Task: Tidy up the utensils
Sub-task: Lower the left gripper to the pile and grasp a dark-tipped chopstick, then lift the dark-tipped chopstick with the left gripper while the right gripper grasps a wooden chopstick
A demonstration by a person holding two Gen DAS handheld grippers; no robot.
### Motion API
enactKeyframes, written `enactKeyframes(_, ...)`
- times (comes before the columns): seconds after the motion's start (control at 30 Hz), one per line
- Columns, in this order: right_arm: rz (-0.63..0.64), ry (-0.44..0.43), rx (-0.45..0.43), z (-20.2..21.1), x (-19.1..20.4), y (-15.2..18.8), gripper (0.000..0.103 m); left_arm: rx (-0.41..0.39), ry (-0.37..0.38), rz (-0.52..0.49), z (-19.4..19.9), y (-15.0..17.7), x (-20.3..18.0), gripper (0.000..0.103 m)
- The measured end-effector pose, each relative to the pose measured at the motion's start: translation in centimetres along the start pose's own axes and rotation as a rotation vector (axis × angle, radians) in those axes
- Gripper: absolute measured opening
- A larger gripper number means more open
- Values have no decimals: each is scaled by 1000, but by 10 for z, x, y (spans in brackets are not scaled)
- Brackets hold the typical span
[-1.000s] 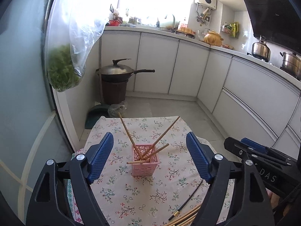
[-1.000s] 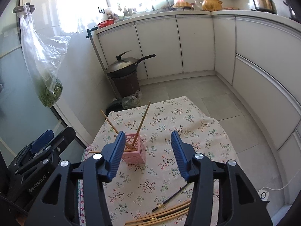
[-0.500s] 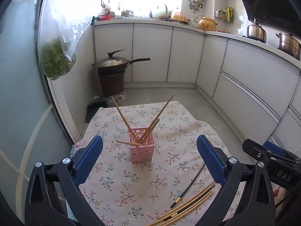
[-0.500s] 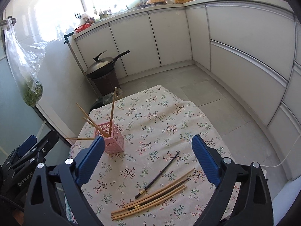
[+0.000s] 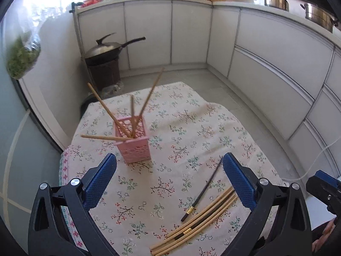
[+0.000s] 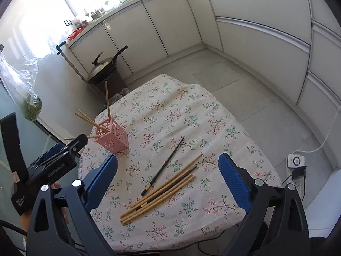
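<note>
Both my left gripper (image 5: 169, 183) and right gripper (image 6: 167, 181) hang released above the floral tablecloth (image 6: 170, 115); loose chopsticks (image 6: 158, 194) lie near, pink holder (image 6: 112, 137) (four sticks inside) far left.

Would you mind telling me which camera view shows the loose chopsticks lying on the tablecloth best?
The right wrist view: the loose chopsticks lie whole and unobstructed between the jaws of the open right hand-held gripper. In the left wrist view, the bundle sits low, its far ends hidden behind the left hand-held gripper's right finger.

Holder (image 5: 134, 140) left of loose chopsticks (image 5: 194, 224)
</note>
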State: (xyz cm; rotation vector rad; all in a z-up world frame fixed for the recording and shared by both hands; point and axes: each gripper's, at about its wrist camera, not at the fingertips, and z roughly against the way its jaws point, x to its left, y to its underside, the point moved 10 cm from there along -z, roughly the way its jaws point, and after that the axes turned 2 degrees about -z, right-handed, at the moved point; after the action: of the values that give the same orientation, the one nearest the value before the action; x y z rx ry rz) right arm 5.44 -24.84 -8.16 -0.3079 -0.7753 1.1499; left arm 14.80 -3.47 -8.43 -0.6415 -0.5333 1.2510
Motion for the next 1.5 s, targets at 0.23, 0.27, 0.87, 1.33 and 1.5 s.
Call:
enactKeyframes(0.23,-160,42,104,-25,-70,27,93,267,98,-146,-84,42,-58,96)
enactKeyframes(0.27,-181,41,116,-28,-78,30,93,303,121,-145,-95,45,-64,96)
enactKeyframes(0.87,-403,-13,281,-74,-129,41,93,532,156,-243,-210,68,-119,8)
enactKeyframes(1.33,-443,-9,361,-158,-78,25,90,297,134,-248,-117,41,-70,5)
enactKeyframes(1.5,-422,5,438,-192,-63,31,56,181,123,-177,-62,21,-35,4)
